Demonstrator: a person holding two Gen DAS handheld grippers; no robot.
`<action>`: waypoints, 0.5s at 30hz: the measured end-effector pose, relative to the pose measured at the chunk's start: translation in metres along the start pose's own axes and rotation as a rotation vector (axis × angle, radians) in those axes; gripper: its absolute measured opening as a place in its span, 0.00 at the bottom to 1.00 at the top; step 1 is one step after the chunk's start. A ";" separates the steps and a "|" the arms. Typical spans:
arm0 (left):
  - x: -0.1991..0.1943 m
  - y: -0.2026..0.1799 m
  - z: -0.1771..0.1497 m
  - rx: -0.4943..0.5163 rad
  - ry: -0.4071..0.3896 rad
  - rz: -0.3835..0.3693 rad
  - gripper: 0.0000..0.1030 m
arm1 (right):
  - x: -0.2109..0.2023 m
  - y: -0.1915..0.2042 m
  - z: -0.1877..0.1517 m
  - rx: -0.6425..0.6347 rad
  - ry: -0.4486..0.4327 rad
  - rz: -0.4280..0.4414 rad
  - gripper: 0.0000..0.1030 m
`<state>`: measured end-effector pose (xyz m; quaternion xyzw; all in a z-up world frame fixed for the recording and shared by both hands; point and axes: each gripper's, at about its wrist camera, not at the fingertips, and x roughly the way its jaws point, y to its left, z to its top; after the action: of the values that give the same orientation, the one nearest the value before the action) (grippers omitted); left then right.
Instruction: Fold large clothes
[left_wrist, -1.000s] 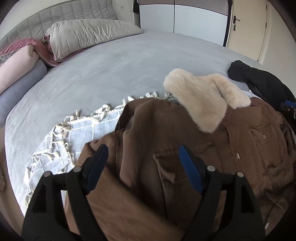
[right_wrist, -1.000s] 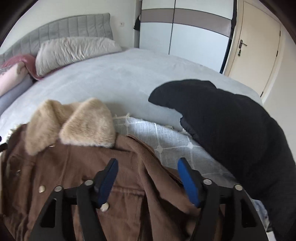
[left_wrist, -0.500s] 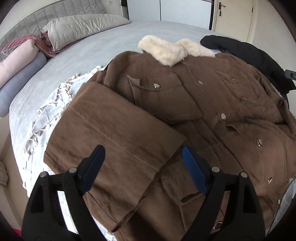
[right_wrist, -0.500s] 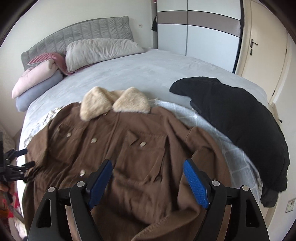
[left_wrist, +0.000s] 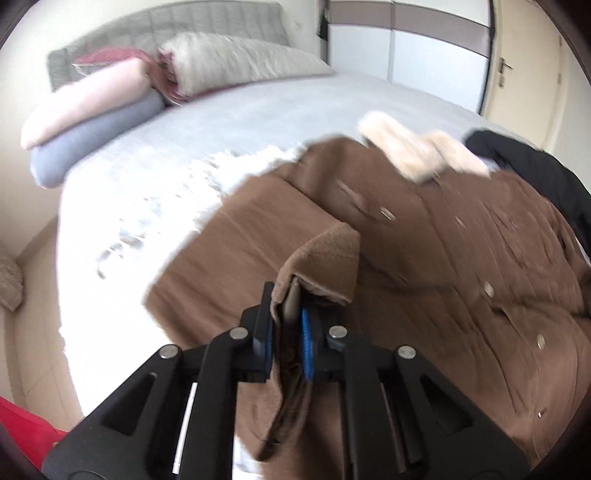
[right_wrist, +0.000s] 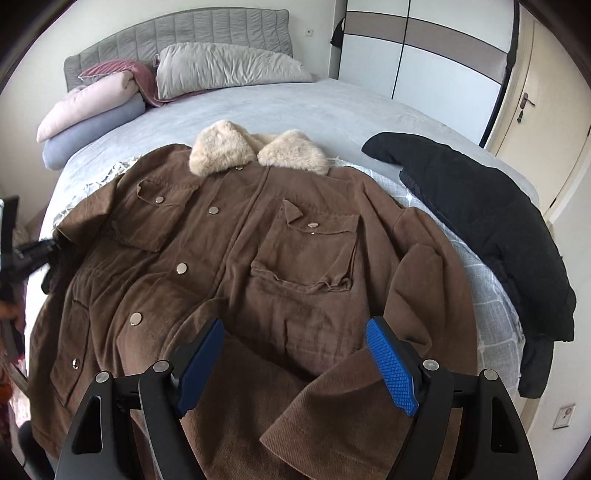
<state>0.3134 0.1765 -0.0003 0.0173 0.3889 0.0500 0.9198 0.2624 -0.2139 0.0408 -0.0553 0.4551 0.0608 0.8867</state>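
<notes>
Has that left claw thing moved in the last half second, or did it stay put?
Yes. The left gripper has shut its fingers on the brown coat's sleeve cuff and lifted it; the headboard now sits lower in its view.

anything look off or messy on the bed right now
Mostly tidy. The brown coat lies face up but unevenly: its right sleeve is bunched and crossed inward near the open right gripper. The left gripper pinches the other cuff. A black jacket hangs over the bed edge.

No legible text anywhere.
</notes>
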 end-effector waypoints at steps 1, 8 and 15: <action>-0.003 0.016 0.013 -0.015 -0.018 0.044 0.12 | 0.000 -0.002 0.000 0.007 0.002 -0.002 0.78; -0.005 0.145 0.080 -0.108 -0.091 0.370 0.12 | 0.004 -0.016 0.006 0.027 0.018 -0.051 0.78; 0.023 0.235 0.081 -0.185 -0.052 0.605 0.11 | 0.014 -0.033 0.010 0.072 0.030 -0.072 0.78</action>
<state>0.3686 0.4134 0.0566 0.0499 0.3362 0.3559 0.8705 0.2837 -0.2437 0.0361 -0.0405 0.4679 0.0116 0.8828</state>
